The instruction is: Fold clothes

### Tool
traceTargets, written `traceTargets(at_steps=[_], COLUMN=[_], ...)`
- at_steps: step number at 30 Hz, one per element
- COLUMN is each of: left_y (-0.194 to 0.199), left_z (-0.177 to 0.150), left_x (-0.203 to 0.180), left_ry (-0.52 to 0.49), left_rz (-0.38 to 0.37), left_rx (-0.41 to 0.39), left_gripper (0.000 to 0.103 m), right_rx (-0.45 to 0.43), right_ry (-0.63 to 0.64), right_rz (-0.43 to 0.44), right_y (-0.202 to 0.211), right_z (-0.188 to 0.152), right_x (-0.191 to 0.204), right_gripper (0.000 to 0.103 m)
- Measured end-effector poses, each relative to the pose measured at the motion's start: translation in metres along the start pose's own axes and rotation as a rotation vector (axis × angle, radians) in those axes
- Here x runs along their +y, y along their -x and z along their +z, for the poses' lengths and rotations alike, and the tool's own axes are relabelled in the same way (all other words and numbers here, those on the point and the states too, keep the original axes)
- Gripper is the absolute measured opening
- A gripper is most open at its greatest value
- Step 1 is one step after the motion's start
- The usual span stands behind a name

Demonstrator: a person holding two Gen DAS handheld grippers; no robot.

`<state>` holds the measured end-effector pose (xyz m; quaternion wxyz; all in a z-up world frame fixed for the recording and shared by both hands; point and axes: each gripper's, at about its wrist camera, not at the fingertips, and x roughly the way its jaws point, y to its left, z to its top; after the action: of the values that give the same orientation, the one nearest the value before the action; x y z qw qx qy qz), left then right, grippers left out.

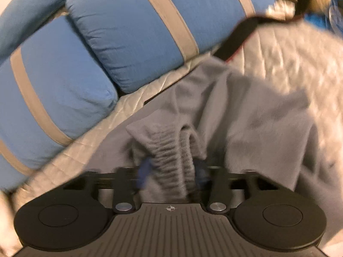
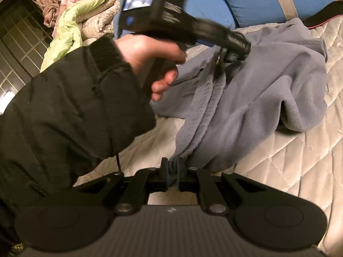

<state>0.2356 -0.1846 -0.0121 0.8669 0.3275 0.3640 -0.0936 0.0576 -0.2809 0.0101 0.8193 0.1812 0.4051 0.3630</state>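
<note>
Where the elastic waistband (image 2: 211, 107) runs taut between them, both tongs hold the same grey fleece garment (image 2: 268, 90). Right tongs (image 2: 173, 175): pinched nearly shut on a thin bunch of waistband at the near end. Left tongs (image 1: 171, 169): narrowed on a thick gather of the ribbed band, blue pads (image 1: 145, 169) blurred; from the right wrist view they (image 2: 227, 57) grip the far end, carried by a hand (image 2: 154, 57) in a dark sleeve (image 2: 75, 107).

Garment lies rumpled on the bed (image 2: 300, 160), partly lifted along the band. Bed covered by a pale quilted spread with diamond stitching. Blue pillows (image 1: 133, 32) with tan stripes along the head. Black strap (image 1: 238, 36) beside them. Heap of pink, green and cream bedding (image 2: 85, 15) at far left, next to a dark gridded window (image 2: 19, 42) with a curtain.
</note>
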Motion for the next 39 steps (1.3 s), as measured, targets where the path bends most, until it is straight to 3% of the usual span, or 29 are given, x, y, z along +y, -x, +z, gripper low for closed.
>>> traceTargets(at_steps=[3,6,7,8,10,14,19,20,21,22,26,29,33,39], left_y=[0.006,0.017,0.021,0.023,0.027,0.031,0.037,0.038,0.040,0.042,0.056,0.073,0.098,0.130], left_z=[-0.003,-0.007,-0.008,-0.009,-0.009,-0.012,-0.011,-0.010,-0.009,-0.007,0.006,0.026,0.060,0.122], left_x=[0.001,0.015,0.020,0.025,0.030,0.037,0.038,0.039,0.040,0.042,0.052,0.060,0.058,0.025], left_ry=[-0.005,0.054,0.073,0.090,0.106,0.126,0.144,0.150,0.159,0.172,0.228,0.272,0.328,0.358], left_rz=[0.049,0.040,0.032,0.027,0.022,0.017,0.006,0.002,-0.002,-0.001,-0.002,-0.028,-0.090,-0.205], left_rx=[-0.022,-0.054,-0.063,-0.069,-0.080,-0.086,-0.099,-0.101,-0.103,-0.107,-0.128,-0.158,-0.209,-0.310], left_gripper=[0.012,0.011,0.010,0.010,0.010,0.010,0.010,0.010,0.010,0.010,0.010,0.009,0.010,0.010], right_rx=[0.001,-0.003,-0.007,-0.009,-0.010,-0.027,-0.010,-0.006,-0.002,0.001,-0.042,-0.108,-0.202,-0.317], right_ry=[0.017,0.032,0.037,0.044,0.061,0.068,-0.026,-0.050,-0.074,-0.098,-0.032,0.032,0.042,0.024], right_rz=[-0.017,-0.030,-0.037,-0.043,-0.054,-0.116,-0.098,-0.085,-0.071,-0.056,-0.066,-0.141,-0.244,-0.371], right_y=[0.000,0.000,0.001,0.000,-0.001,-0.004,-0.007,-0.008,-0.008,-0.009,0.006,0.029,0.073,0.155], right_z=[-0.001,-0.002,-0.002,-0.003,-0.003,-0.006,-0.003,-0.003,-0.003,-0.002,-0.001,0.004,0.016,0.034], right_x=[-0.001,-0.001,-0.001,-0.001,0.001,0.002,-0.015,-0.018,-0.020,-0.022,-0.016,-0.012,-0.017,-0.027], right_gripper=[0.008,0.014,0.022,0.044,0.057,0.061,0.060,0.040,0.029,0.009,0.009,0.009,0.009,0.009])
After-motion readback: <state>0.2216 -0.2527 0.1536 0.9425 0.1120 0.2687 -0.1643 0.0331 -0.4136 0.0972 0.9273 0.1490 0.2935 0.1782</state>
